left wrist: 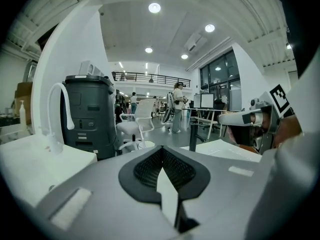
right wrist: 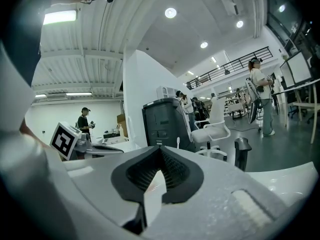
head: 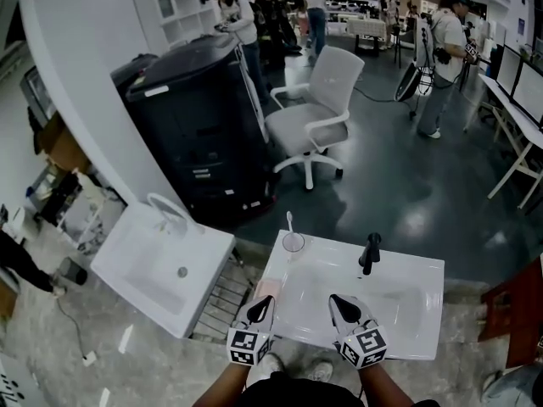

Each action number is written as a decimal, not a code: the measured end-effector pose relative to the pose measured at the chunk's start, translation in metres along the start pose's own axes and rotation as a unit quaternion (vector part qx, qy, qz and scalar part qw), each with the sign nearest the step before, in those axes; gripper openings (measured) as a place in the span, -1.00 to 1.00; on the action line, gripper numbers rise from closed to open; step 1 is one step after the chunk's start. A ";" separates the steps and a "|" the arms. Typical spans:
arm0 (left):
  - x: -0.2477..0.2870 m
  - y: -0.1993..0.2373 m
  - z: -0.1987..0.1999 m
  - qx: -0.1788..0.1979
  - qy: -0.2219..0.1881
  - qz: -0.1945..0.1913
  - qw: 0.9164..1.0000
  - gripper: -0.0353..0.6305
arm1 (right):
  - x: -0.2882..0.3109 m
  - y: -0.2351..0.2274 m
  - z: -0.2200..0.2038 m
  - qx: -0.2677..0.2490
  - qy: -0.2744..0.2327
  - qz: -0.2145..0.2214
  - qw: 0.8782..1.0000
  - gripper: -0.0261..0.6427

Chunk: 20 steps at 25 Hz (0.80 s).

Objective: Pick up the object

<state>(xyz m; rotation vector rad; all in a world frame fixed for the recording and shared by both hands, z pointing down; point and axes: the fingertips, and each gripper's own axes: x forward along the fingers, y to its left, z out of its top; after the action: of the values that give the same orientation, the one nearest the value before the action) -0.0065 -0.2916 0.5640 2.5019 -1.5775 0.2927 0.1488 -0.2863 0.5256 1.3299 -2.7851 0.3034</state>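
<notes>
A white washbasin (head: 407, 333) lies straight below the person, and everything else is placed from it. The left gripper (head: 261, 305) hangs over the basin's near left corner, and the left gripper view (left wrist: 162, 151) shows its jaws pressed together at the tips with nothing between them. The right gripper (head: 344, 303) is over the basin's near rim, towards the middle. Its own view (right wrist: 160, 149) shows those jaws also closed tip to tip and empty. Neither gripper touches any loose thing. A small pink object (head: 268, 287) lies flat on the basin's left rim, just beyond the left gripper's tips; what it is cannot be told. At the basin's far left corner stands a clear cup (head: 293, 242) with a white toothbrush (head: 289, 221) upright in it. The pictures do not settle which of these is the thing to be picked up. A black faucet (head: 370, 253) rises from the basin's far rim, right of centre, and it shows again just beyond the right gripper's jaws in that gripper's view (right wrist: 242, 153). Left of the basin, a second white basin (head: 144, 270) with a white faucet (head: 170, 209) sits tilted on the rough floor. Beyond the basin stand a black cabinet (head: 199, 134) and a white office chair (head: 314, 108), with people farther back in the room.
</notes>
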 end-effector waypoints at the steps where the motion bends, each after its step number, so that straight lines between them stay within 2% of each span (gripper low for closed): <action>1: 0.000 0.000 -0.001 -0.002 0.002 -0.001 1.000 -0.84 | 0.000 0.000 -0.001 -0.001 0.002 -0.001 1.000 -0.91; 5: 0.003 0.009 -0.017 0.001 0.006 0.007 1.000 -0.84 | 0.001 0.001 -0.007 0.001 0.011 -0.007 1.000 -0.91; 14: 0.002 0.017 -0.055 0.000 0.058 0.029 0.998 -0.82 | 0.001 0.009 -0.029 0.012 0.036 -0.006 0.999 -0.91; 17: 0.003 0.020 -0.062 -0.019 0.061 0.027 0.998 -0.59 | 0.005 0.013 -0.033 0.011 0.042 -0.003 0.999 -0.91; 20: 0.005 0.025 -0.076 -0.026 0.078 0.038 0.996 -0.11 | 0.007 0.016 -0.035 0.008 0.044 -0.001 0.999 -0.91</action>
<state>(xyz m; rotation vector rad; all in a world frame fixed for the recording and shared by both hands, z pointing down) -0.0328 -0.2882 0.6397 2.3216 -1.6000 0.4389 0.1303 -0.2746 0.5576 1.2904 -2.7149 0.3736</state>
